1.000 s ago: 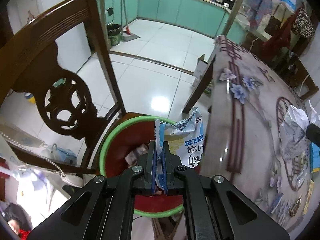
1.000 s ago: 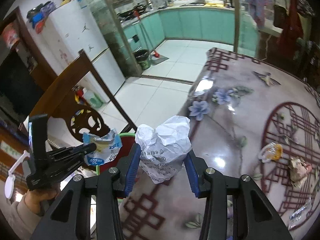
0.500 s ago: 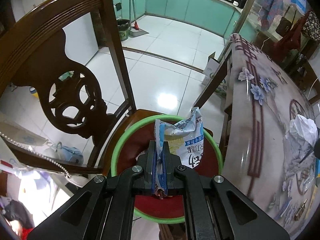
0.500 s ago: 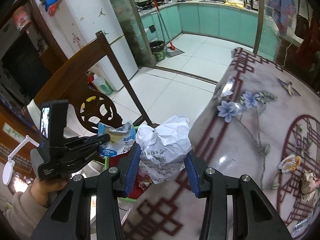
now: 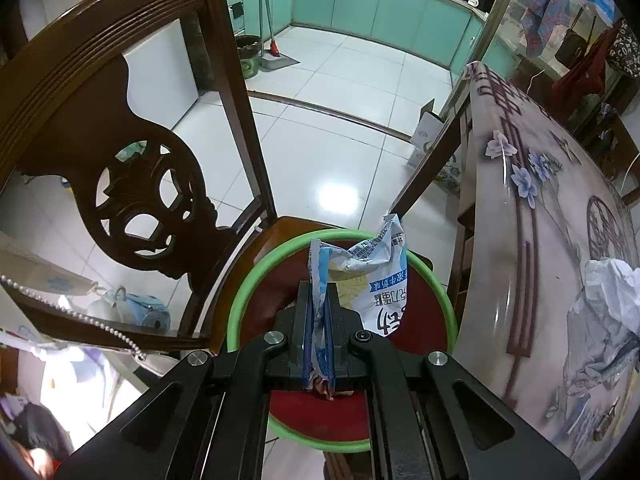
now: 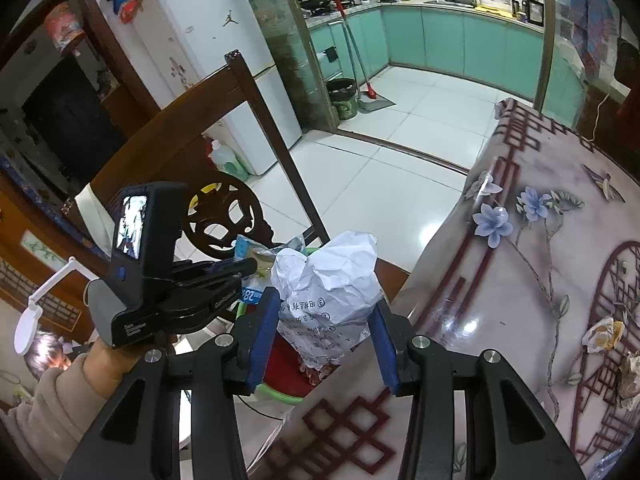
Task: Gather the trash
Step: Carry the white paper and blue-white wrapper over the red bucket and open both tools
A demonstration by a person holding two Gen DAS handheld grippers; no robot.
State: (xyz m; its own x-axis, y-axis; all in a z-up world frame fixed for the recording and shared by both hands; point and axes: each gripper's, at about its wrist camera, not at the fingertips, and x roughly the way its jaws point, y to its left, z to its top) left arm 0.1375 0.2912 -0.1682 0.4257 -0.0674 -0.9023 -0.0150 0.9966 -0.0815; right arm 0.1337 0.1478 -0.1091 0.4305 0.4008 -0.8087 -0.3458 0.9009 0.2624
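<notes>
My left gripper [image 5: 318, 328] is shut on a crumpled blue-and-white milk powder bag [image 5: 372, 280] and holds it over a red basin with a green rim [image 5: 248, 292] that sits on a wooden chair seat. My right gripper [image 6: 324, 320] is shut on a crumpled white paper bag [image 6: 332, 280] and holds it at the table's edge, above the same basin [image 6: 280, 394]. The left gripper [image 6: 224, 280] and its bag show just left of it. The paper bag also shows in the left wrist view [image 5: 608, 300].
A carved dark wooden chair back [image 5: 120, 152] rises left of the basin. The floral table [image 6: 540, 280] lies to the right, with several scraps of trash [image 6: 604, 332] on it. White floor tiles [image 5: 340, 128] lie beyond. A bin [image 6: 342, 98] stands by the kitchen cabinets.
Both grippers moved left toward the chair. The left one now holds its bag centred over the basin; the right one carried the paper bag from over the table to its edge.
</notes>
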